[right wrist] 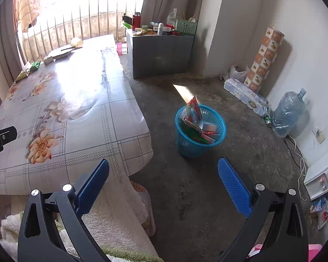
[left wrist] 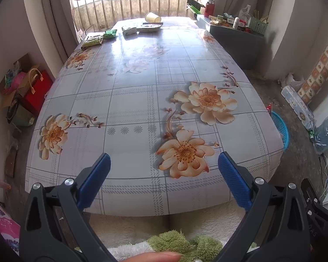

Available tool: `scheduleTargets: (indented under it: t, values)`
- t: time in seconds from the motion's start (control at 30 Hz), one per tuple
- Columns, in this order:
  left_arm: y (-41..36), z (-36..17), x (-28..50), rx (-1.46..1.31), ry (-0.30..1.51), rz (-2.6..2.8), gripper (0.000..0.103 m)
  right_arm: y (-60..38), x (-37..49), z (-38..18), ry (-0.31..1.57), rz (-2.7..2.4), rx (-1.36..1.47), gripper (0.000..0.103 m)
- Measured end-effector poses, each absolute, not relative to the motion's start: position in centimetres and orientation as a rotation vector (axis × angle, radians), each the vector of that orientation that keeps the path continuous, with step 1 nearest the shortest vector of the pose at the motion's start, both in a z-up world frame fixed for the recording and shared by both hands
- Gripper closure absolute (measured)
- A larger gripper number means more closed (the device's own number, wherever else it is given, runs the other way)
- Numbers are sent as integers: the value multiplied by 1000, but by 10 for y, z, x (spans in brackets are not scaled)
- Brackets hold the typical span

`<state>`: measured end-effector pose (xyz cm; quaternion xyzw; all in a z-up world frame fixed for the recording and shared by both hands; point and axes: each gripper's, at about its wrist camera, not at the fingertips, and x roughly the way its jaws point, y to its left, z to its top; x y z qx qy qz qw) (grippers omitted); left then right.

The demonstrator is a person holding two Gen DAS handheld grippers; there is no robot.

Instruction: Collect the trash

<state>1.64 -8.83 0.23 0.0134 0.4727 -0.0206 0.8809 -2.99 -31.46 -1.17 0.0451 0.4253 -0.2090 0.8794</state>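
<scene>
Trash at far table end, both claws wide open and empty.
Green snack wrappers (left wrist: 91, 40), a pale crumpled packet (left wrist: 129, 30), a flat tray (left wrist: 149, 27) and a tipped paper cup (left wrist: 152, 17) lie at top centre of the left view on the floral-cloth table (left wrist: 131, 100). Blue plastic mesh basket (right wrist: 200, 131), wrappers inside, stands mid-frame on the concrete floor in the right view. Left gripper (left wrist: 164, 167) and right gripper (right wrist: 163, 170) both gape fully, touching nothing.

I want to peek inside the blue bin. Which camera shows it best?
The right wrist view: the whole blue bin stands on the floor, with wrappers showing inside. The left wrist view shows only a bit of its rim behind the table.
</scene>
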Motion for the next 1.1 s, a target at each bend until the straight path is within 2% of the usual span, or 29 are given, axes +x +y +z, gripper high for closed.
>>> scheduleTargets:
  t: [1.1]
  values:
    - [-74, 3, 20, -13, 987, -21, 8, -309, -23, -2, 871, -432, 47, 6]
